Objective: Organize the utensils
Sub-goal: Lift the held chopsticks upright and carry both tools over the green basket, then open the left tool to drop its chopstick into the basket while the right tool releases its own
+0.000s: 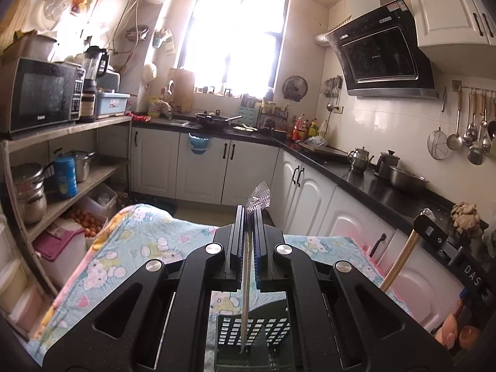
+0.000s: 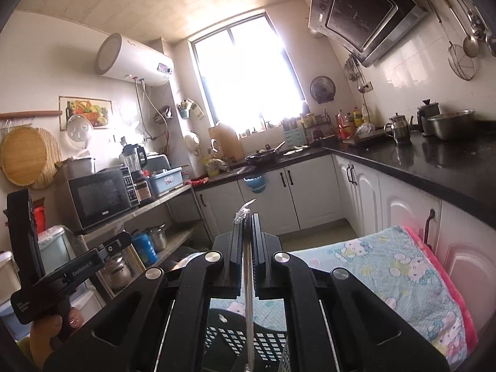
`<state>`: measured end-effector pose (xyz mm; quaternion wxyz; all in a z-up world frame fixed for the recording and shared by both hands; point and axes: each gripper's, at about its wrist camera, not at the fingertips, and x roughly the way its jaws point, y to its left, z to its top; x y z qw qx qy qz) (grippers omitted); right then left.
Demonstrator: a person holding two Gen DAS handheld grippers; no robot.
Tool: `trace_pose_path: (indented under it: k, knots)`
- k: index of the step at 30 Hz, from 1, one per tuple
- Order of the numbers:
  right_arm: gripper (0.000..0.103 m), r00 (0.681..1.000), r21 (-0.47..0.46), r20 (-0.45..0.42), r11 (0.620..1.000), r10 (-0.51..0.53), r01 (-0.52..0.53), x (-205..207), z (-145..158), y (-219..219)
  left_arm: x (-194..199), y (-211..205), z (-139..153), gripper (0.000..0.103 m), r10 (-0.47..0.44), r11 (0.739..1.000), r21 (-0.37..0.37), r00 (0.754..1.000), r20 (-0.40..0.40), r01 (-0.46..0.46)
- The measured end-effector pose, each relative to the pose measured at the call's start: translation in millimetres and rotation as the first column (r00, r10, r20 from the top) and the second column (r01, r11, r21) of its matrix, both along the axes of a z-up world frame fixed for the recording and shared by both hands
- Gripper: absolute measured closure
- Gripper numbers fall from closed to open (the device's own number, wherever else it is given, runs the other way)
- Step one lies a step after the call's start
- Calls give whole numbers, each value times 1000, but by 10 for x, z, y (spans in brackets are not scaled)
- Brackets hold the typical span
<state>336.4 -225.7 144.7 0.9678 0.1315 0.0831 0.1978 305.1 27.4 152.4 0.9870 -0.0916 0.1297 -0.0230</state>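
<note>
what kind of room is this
A home kitchen, quite plainly: a black slanted range hood hangs over the black stone countertop, metal ladles and strainers hang on a wall rail, and a grey microwave oven sits on a shelf.

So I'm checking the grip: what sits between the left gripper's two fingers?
In the left wrist view, a thin utensil in clear plastic wrap is clamped between the left gripper fingers, above the black perforated basket.

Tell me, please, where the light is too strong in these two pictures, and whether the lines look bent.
Left wrist view: the window is blown out white, and glare washes over the wall beside it; the countertop edge curves from fisheye distortion. Right wrist view: the window is again overexposed, the range hood leans and bows, and the corners go dark.
</note>
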Motion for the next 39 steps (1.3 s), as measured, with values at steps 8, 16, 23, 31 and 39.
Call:
trace_pose_path:
  k: [8, 16, 23, 31, 39]
  knots:
    - [98, 1000, -2, -17, 1000, -16, 16, 56, -383, 71, 62, 25, -322, 102, -11, 1000, -9, 999, -52, 10]
    - [98, 999, 10, -41, 1000, -24, 25, 81, -646, 134, 17, 102, -519, 102, -23, 999, -42, 997, -77, 20]
    - [97, 998, 16, -50, 999, -27, 28, 65, -755, 176, -16, 133, -624, 102, -27, 998, -52, 995, -98, 22]
    - [76, 994, 29, -104, 999, -31, 34, 23, -813, 122, -95, 244, -683, 87, -25, 997, -74, 992, -126, 15]
    - [64, 989, 32, -140, 999, -39, 44, -90, -829, 23, -159, 326, -781, 73, -25, 995, -98, 986, -167, 9]
